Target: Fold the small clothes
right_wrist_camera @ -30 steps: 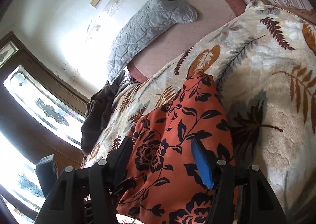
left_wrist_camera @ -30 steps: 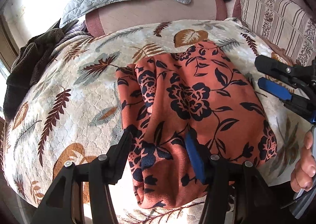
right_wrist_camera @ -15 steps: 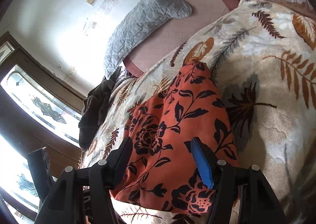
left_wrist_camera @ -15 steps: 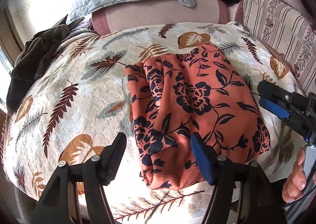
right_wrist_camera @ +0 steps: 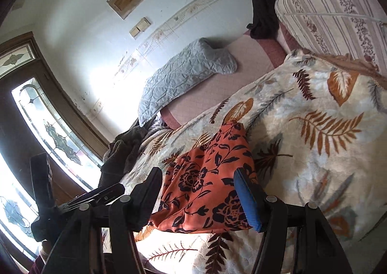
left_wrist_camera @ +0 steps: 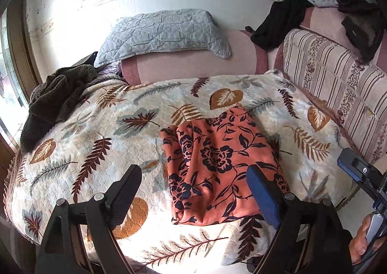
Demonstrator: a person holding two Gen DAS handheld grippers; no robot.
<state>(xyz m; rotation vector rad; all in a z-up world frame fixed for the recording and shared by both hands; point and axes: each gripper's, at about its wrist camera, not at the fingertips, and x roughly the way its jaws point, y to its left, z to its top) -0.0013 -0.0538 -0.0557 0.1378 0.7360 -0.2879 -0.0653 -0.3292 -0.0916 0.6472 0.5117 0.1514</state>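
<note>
An orange garment with a dark floral print (left_wrist_camera: 217, 162) lies folded into a rough rectangle on the leaf-patterned blanket (left_wrist_camera: 96, 143), near the front edge of the bed. It also shows in the right wrist view (right_wrist_camera: 205, 184). My left gripper (left_wrist_camera: 193, 191) is open and empty, held back above the near edge of the garment. My right gripper (right_wrist_camera: 198, 191) is open and empty, held back from the garment's right side; it shows at the right edge of the left wrist view (left_wrist_camera: 358, 172).
A grey quilted pillow (left_wrist_camera: 164, 32) lies on the pink headrest behind. A dark brown fleece (left_wrist_camera: 50, 99) is heaped at the blanket's left end. A striped cushion (left_wrist_camera: 338, 85) and black clothes (left_wrist_camera: 283, 20) lie on the right. A window (right_wrist_camera: 48, 129) is on the left.
Both grippers have pulled back and up from the garment, which now looks smaller and lies further off. The garment itself has not moved.
</note>
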